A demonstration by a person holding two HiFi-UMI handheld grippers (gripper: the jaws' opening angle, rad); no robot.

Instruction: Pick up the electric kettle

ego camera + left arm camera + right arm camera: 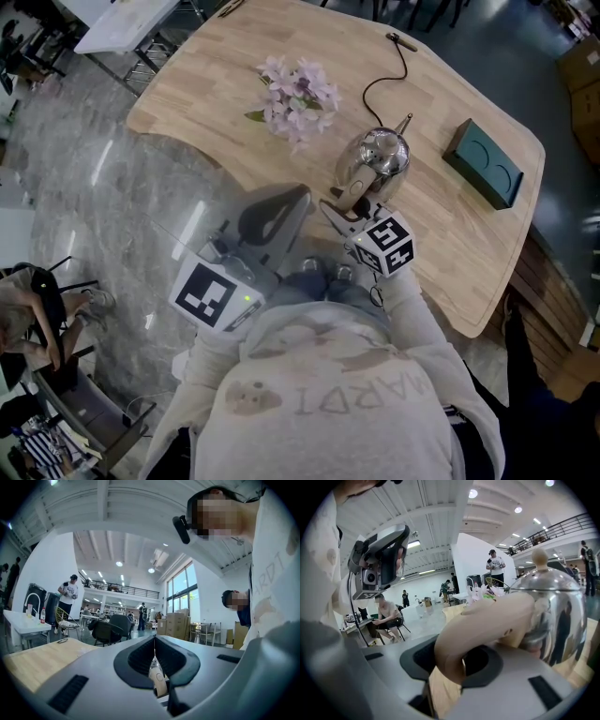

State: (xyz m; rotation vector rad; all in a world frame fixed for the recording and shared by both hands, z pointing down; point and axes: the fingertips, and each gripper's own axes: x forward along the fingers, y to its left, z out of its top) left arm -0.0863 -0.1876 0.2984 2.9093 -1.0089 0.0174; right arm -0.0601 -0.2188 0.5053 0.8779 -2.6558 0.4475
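The wooden table [216, 84] fills the upper half of the head view. The electric kettle [380, 155] looks to be standing on it about centre frame, near the edge closest to us, so it's an easy reach. Our left gripper [154, 648] hangs just lower left of the kettle, jaws pressed together on nothing, parked out of the way, we reckon. Our right gripper [345, 208] is clamped on the beige handle [487, 620], the sensible spot for a lift.

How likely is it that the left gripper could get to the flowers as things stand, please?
Probably yes. The left gripper is empty and shut by the table's near edge, with only bare wood between it and the flowers; the kettle, held by the right gripper, sits off to the side.
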